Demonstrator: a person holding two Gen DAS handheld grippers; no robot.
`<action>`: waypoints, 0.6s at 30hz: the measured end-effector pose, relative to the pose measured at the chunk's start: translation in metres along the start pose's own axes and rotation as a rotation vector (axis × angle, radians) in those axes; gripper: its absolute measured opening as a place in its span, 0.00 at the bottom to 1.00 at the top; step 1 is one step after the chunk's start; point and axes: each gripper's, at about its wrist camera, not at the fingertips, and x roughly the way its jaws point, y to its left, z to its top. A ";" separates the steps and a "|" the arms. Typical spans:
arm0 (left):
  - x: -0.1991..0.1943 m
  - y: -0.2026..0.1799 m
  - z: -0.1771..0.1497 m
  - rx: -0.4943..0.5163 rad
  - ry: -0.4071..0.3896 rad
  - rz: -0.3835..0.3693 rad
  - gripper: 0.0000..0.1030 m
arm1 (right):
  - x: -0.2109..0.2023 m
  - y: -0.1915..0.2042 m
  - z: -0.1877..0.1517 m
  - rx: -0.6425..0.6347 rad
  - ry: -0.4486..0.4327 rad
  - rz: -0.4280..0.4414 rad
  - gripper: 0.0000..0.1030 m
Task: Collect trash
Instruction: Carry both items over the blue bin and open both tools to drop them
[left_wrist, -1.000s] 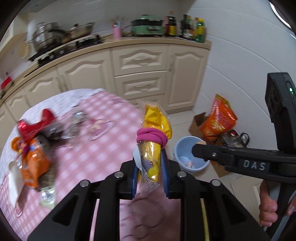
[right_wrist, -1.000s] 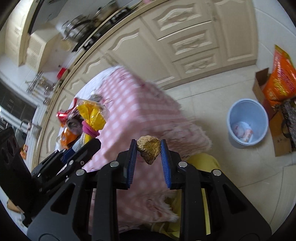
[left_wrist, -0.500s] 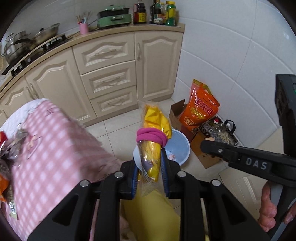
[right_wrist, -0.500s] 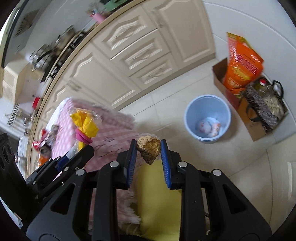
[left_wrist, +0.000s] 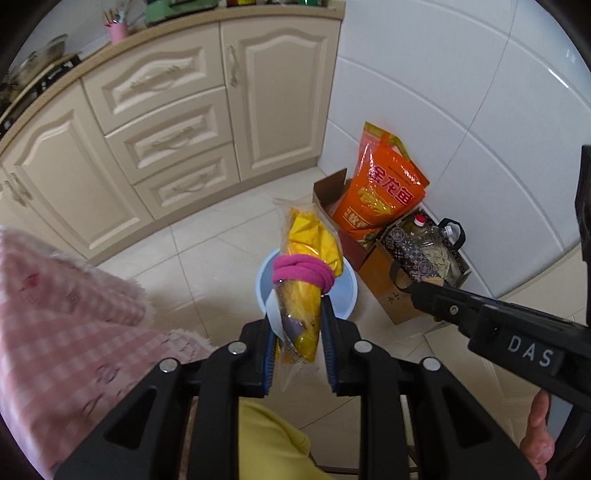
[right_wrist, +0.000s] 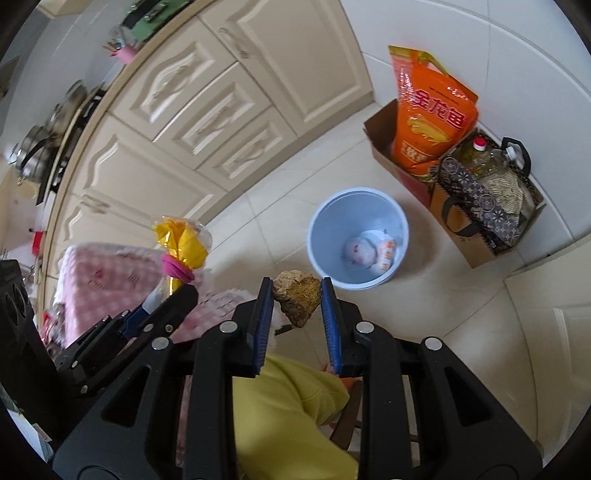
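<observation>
Swung away from the pink checked table (left_wrist: 55, 314) toward the blue bin (right_wrist: 358, 236) since a second ago, both grippers, with the cupboards now filling the upper frames. Clamped in the left gripper (left_wrist: 298, 332): a yellow wrapper bundle (left_wrist: 306, 258) in clear film, bound with a pink band (left_wrist: 301, 271), upright and hanging in front of the bin's near rim in the left wrist view. Pinched between the blue pads of the right gripper (right_wrist: 297, 302): a brown crumpled lump (right_wrist: 297, 301), just short of the bin's near rim in the right wrist view. Visible only from the right wrist: the bin's inside, with white and orange trash (right_wrist: 369, 253) on its bottom, largely covered by the bundle in the left view. Standing on the tiled floor, that bin, beside a cardboard box (right_wrist: 382, 147) holding an orange sack (right_wrist: 432, 114), with a patterned bag (right_wrist: 487, 199) and bottles against the white wall. Seen only from the left wrist: a bare hand (left_wrist: 539, 435) on the right gripper's handle. Below both grippers, yellow clothing (right_wrist: 288, 413).
</observation>
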 end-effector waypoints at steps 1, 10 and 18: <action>0.006 -0.002 0.002 0.001 0.008 -0.004 0.21 | 0.003 -0.002 0.005 0.004 -0.001 -0.007 0.25; 0.061 -0.014 0.037 0.006 0.058 -0.058 0.23 | 0.020 -0.021 0.040 0.047 -0.016 -0.048 0.25; 0.082 -0.015 0.058 0.009 0.050 -0.031 0.56 | 0.030 -0.034 0.053 0.077 -0.009 -0.055 0.25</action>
